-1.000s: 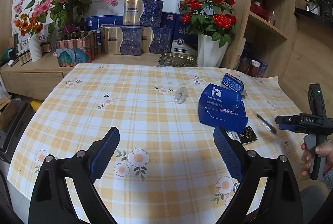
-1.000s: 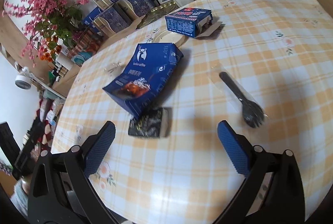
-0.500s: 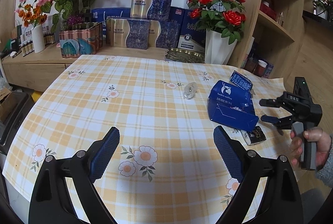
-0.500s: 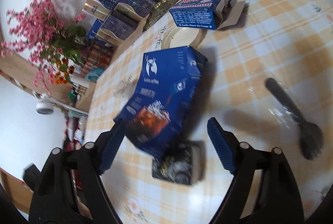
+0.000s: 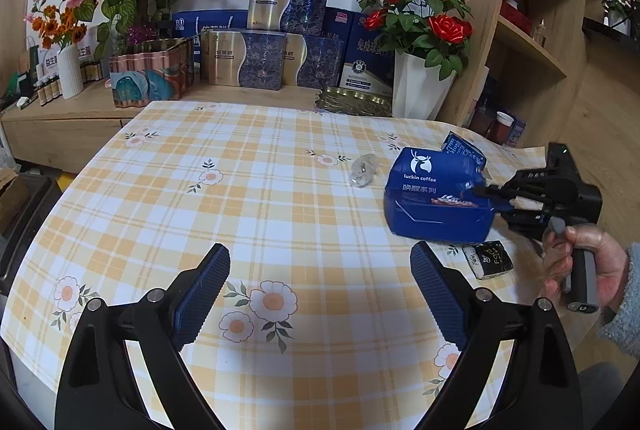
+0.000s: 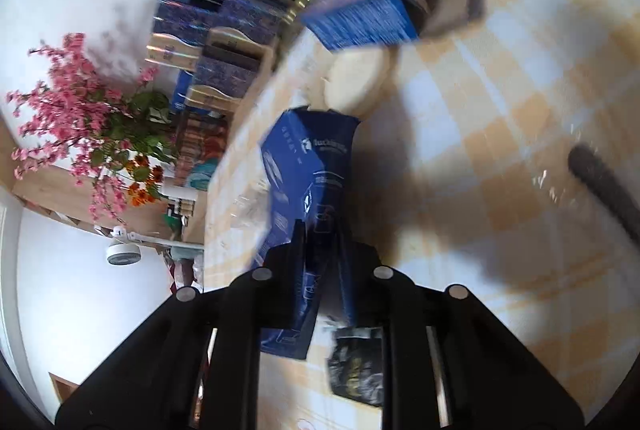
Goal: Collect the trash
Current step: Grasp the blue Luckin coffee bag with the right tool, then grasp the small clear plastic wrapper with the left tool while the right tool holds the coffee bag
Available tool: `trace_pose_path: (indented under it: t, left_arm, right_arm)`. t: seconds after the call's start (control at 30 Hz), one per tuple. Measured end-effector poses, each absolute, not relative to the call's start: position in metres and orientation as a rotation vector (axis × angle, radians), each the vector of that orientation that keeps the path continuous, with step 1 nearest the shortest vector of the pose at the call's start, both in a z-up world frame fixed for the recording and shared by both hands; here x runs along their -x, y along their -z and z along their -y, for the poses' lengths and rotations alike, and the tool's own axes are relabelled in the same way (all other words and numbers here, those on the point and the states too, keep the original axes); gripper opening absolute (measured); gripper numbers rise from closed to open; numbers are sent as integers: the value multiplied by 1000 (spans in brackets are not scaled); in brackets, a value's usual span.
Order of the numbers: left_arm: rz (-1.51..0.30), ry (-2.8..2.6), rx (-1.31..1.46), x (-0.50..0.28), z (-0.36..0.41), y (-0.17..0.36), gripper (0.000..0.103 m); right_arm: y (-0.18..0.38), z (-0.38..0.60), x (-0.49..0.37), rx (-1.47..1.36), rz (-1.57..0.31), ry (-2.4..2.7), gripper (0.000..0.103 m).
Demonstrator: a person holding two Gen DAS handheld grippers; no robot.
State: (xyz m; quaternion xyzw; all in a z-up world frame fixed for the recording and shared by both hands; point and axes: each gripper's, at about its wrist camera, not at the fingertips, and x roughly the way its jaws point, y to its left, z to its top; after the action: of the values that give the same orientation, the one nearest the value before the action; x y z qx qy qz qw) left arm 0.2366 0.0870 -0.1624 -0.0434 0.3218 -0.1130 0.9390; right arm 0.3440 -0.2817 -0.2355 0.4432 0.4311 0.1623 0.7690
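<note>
A blue coffee bag [image 5: 432,198] [image 6: 308,166] lies at the right of the checked tablecloth [image 5: 240,190]. My right gripper [image 5: 490,196] [image 6: 320,230] has its jaws closing, and its pads pinch the bag's near edge. Beside the bag lies a small black sachet [image 5: 488,259] [image 6: 356,362]. A crumpled clear wrapper [image 5: 362,170] sits left of the bag, with a small blue carton [image 5: 464,146] [image 6: 368,10] behind it. A black plastic spoon [image 6: 600,178] in film lies to the right. My left gripper [image 5: 320,262] hangs open over the near tablecloth, holding nothing.
A person's hand [image 5: 580,262] holds the right gripper's handle at the table's right edge. A white round lid [image 6: 356,78] lies by the carton. A vase of red roses [image 5: 420,86], gift boxes [image 5: 244,60] and a wooden shelf [image 5: 532,30] stand behind the table.
The right gripper has come in to the blue bag, rolled over, and narrowed its jaws from wide open onto the bag's edge. The left gripper has barely moved.
</note>
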Motion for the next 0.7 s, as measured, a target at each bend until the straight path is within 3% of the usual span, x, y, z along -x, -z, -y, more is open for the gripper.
trace_pose_path:
  t: [0.4, 0.6, 0.7]
  left_arm:
    - [-640, 260, 107, -224, -79, 149, 89]
    - [-649, 299, 90, -221, -63, 149, 89]
    - [-654, 317, 87, -220, -55, 149, 89]
  right_arm:
    - [95, 298, -314, -341, -786, -238, 18]
    - [105, 288, -293, -32, -899, -175, 18]
    - [112, 287, -282, -11, -898, -183, 18]
